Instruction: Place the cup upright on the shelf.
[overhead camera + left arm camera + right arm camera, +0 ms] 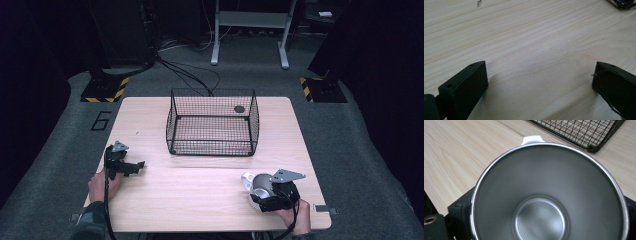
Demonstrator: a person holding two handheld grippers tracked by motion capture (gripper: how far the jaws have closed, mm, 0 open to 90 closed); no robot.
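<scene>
While the left gripper (540,82) gapes wide, right gripper (272,197) clasps steel cup (549,195), inside empty.

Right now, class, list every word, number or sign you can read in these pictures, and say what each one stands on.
"6": large dark figure on the grey floor, left of the table in the high view.
Yellow-and-black hazard stripes, no words: on the two stand bases on the floor.
Small stamped mark inside the bottom of the metal cup, held between the right tongs: too blurred to read.
</scene>
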